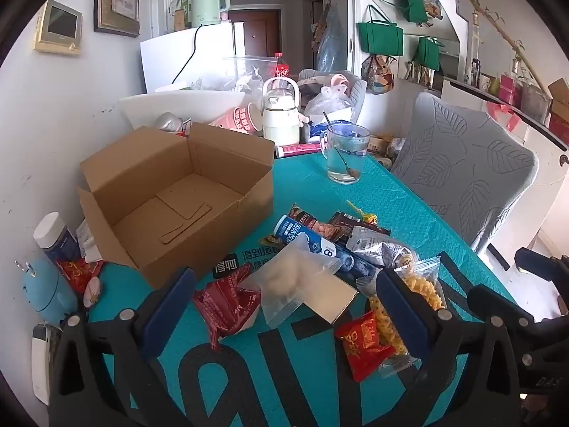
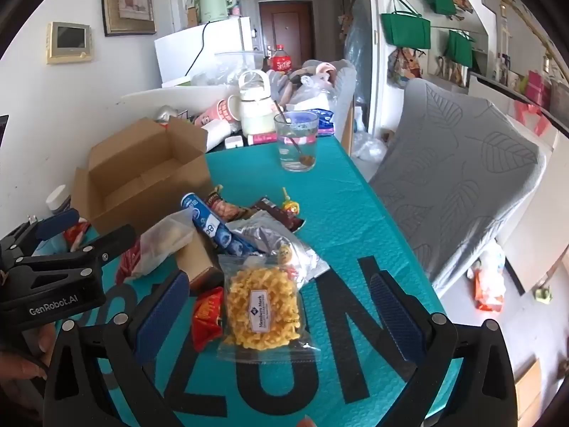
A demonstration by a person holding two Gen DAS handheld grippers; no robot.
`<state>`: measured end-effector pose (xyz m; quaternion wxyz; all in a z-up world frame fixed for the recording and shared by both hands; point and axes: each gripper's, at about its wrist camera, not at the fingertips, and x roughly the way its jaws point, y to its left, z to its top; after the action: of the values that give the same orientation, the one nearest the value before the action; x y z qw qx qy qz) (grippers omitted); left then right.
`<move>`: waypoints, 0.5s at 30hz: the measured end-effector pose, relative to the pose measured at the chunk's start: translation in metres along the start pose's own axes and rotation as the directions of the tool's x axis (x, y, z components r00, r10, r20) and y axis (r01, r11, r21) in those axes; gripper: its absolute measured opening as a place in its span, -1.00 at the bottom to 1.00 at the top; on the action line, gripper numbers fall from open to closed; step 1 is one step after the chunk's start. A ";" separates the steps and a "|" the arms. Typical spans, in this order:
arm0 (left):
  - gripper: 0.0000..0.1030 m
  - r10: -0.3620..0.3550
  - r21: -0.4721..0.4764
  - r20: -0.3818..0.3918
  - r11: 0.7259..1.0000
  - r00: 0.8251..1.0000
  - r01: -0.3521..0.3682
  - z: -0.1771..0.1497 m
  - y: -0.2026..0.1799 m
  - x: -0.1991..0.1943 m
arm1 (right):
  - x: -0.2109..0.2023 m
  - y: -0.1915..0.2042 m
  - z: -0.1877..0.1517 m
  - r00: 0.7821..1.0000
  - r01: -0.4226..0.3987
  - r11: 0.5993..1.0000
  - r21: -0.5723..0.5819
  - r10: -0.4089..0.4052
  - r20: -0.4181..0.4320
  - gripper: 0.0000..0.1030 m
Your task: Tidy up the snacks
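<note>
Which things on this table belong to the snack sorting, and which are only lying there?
For the job:
cardboard box, open
yellow snack bag
blue tube
red packet
silver packet

Just lying about:
glass mug with spoon
cream jug
cola bottle

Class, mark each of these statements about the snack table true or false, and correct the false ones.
1. The cardboard box holds several snacks. False: no snacks are in it.
2. The right gripper is open over the bag of yellow crisps. True.
3. The glass mug has a spoon in it. True.
4. The left gripper is shut on the red packet. False: it is open and grips nothing.
5. The table cover is red. False: it is teal.
</note>
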<state>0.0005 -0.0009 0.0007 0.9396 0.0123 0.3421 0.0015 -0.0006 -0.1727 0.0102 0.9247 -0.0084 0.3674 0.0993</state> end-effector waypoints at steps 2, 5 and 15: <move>1.00 0.013 0.006 -0.002 1.000 1.000 -0.013 0.002 -0.002 0.001 | 0.000 0.000 0.000 1.000 -0.001 1.000 0.002 0.001 0.004 1.00; 1.00 -0.012 -0.003 0.003 1.000 1.000 0.012 0.003 0.004 -0.001 | -0.001 0.000 0.000 1.000 0.001 1.000 0.000 -0.001 0.006 1.00; 1.00 -0.015 -0.010 0.027 1.000 1.000 0.015 0.002 0.002 -0.006 | 0.001 -0.001 0.000 1.000 -0.006 1.000 0.004 0.006 0.003 1.00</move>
<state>-0.0028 0.0010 0.0061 0.9441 0.0050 0.3297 -0.0041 0.0003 -0.1737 0.0088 0.9251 -0.0053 0.3660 0.1011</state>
